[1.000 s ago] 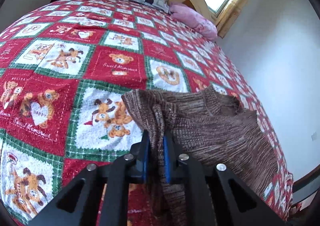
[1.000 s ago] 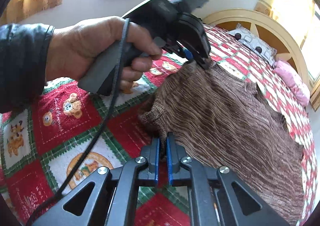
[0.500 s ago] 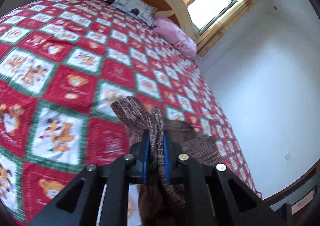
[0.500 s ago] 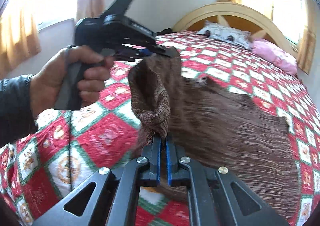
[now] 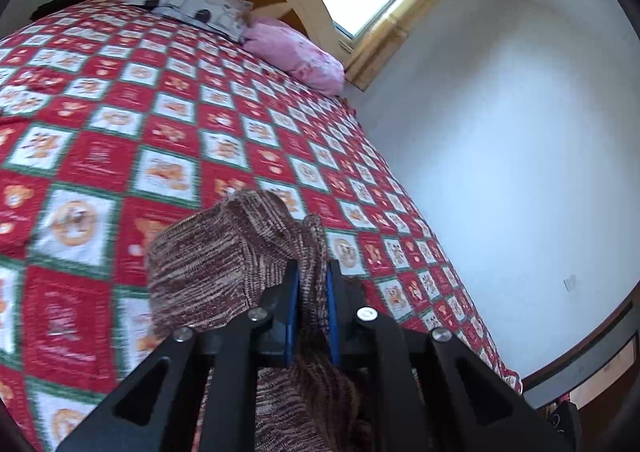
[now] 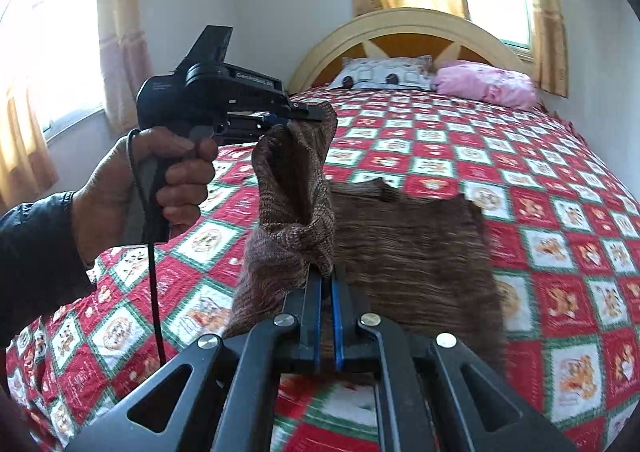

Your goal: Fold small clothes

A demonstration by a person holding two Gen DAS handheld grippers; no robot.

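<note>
A small brown knitted garment (image 6: pixel 416 252) lies partly on the bed, its near edge lifted. My left gripper (image 5: pixel 312 276) is shut on a bunched corner of the brown garment (image 5: pixel 224 264). In the right wrist view the left gripper (image 6: pixel 316 115) holds that corner high above the quilt. My right gripper (image 6: pixel 327 280) is shut on another part of the same lifted edge, below and in front of the left one. The cloth sags between the two grippers.
The bed has a red, green and white teddy-bear quilt (image 6: pixel 560 179). A patterned pillow (image 6: pixel 384 71) and a pink pillow (image 6: pixel 484 83) lie by the cream headboard (image 6: pixel 404 23). White walls and curtained windows surround the bed; the bed's right edge (image 5: pixel 440 236) runs beside a wall.
Both grippers have risen with the garment's edge. The lifted part has come further off the quilt, and the left gripper now points level rather than down.
</note>
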